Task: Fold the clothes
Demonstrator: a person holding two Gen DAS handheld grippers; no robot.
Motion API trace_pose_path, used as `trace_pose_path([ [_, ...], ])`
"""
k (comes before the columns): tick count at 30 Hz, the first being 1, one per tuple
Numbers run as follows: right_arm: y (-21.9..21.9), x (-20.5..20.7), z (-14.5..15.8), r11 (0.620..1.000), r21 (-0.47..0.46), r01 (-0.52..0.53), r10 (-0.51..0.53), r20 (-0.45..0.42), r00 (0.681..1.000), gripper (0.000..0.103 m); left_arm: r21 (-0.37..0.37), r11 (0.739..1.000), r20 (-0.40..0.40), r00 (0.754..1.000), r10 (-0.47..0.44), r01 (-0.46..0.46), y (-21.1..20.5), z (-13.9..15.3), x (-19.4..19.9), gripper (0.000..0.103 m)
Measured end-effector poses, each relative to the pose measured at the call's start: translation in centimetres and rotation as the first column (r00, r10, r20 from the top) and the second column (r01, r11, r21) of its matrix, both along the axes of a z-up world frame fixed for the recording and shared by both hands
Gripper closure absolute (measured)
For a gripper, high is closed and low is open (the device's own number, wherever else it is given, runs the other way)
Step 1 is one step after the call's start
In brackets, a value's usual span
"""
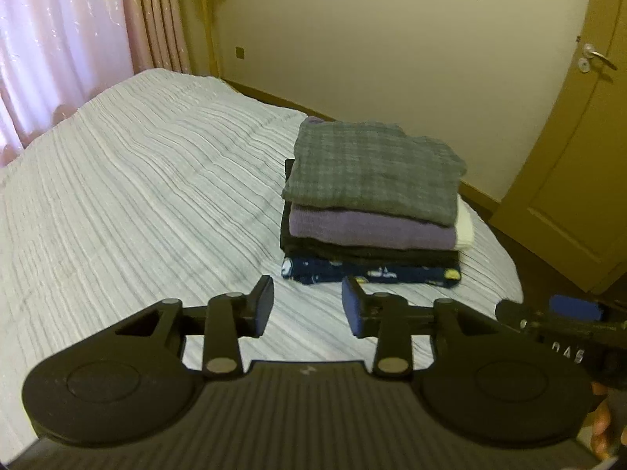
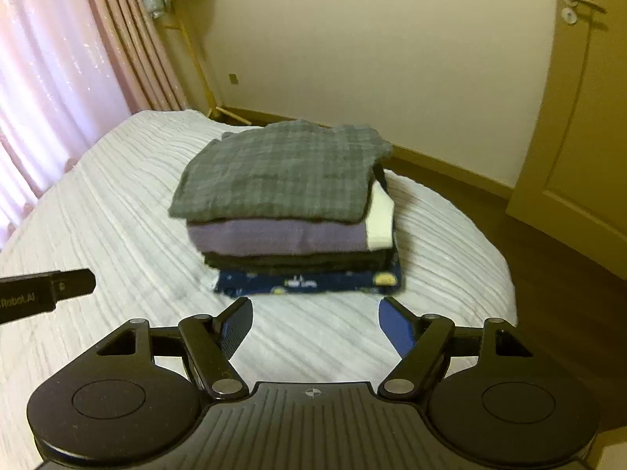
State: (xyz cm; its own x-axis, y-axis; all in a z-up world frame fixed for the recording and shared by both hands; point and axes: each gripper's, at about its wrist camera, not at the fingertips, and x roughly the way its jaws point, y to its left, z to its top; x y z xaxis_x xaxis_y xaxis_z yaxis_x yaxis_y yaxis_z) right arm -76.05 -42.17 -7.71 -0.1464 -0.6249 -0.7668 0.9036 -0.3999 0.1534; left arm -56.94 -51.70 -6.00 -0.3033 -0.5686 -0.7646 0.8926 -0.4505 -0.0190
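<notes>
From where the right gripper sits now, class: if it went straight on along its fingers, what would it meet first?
Probably the bedspread just short of the stack; the right gripper, jaws open and empty, tilts downward. Beyond lies the navy printed garment at the stack's base. Depth is uncertain.

A bed [image 2: 117, 203] with a white ribbed cover carries one stack of folded clothes [image 2: 290, 211]. The stack sits near the bed's far right corner, its navy printed garment [image 2: 309, 282] lying directly on the cover.

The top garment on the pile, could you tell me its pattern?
Grey-green plaid, clearest in the right wrist view.
</notes>
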Motion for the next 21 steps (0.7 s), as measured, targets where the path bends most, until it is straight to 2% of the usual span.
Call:
trace_pose_path([
  [6,5.6,4.1,1.7,1.000,0.012,-0.014,0.015,-0.071,0.997,0.028,-0.046,0.999,0.016,1.000,-0.024,0.024,5.7,1.8,2.5,0.047],
  [13,10.4,7.5,2.5,1.000,0.007,0.004,-0.003,-0.131,0.991,0.028,-0.050,0.998,0.034,0.999,-0.036,0.037,10.6,2.2,4.8,0.040],
  [21,12.1,9.3,3.7,0.998,-0.050,0.025,-0.032,-0.152,0.988,0.028,-0.077,0.995,0.026,0.998,-0.055,0.057,13.7,3.3,5.9,0.039],
])
